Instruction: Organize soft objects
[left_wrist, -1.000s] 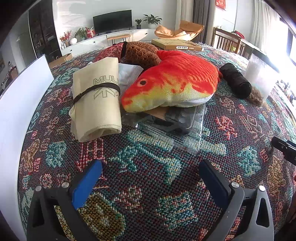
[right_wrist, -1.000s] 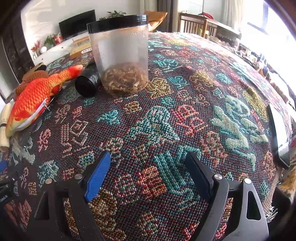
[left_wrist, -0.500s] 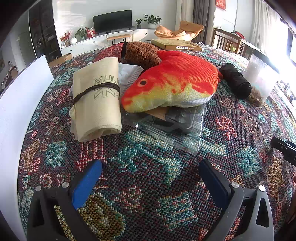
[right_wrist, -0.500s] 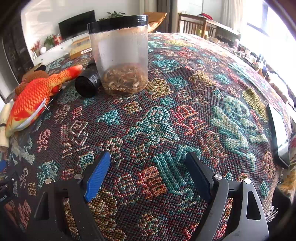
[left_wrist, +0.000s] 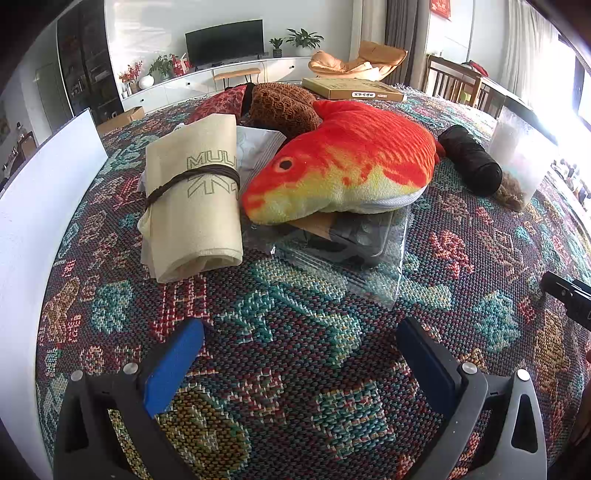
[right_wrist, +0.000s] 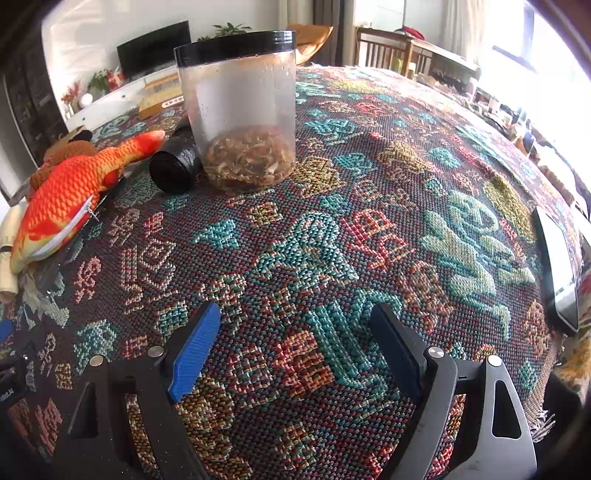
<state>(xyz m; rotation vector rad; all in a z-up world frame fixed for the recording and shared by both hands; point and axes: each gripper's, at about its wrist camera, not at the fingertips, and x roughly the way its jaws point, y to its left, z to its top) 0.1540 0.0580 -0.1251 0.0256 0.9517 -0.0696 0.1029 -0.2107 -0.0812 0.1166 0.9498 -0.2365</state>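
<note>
An orange plush fish (left_wrist: 343, 166) lies on the patterned tablecloth (left_wrist: 295, 332), partly on a clear bag with dark items (left_wrist: 354, 240). A rolled beige cloth bag (left_wrist: 195, 192) tied with a brown cord lies left of it. A brown knitted item (left_wrist: 280, 107) and a red cushion (left_wrist: 221, 103) sit behind. My left gripper (left_wrist: 299, 332) is open and empty, near the front edge, short of these. My right gripper (right_wrist: 295, 321) is open and empty over bare cloth; the fish (right_wrist: 70, 195) is far left of it.
A clear jar with a black lid (right_wrist: 243, 110) holds brown bits, next to a black roll (right_wrist: 173, 162). A white board (left_wrist: 40, 192) stands at the left. A flat box (left_wrist: 351, 90) lies at the back. A phone (right_wrist: 556, 266) lies at the right edge.
</note>
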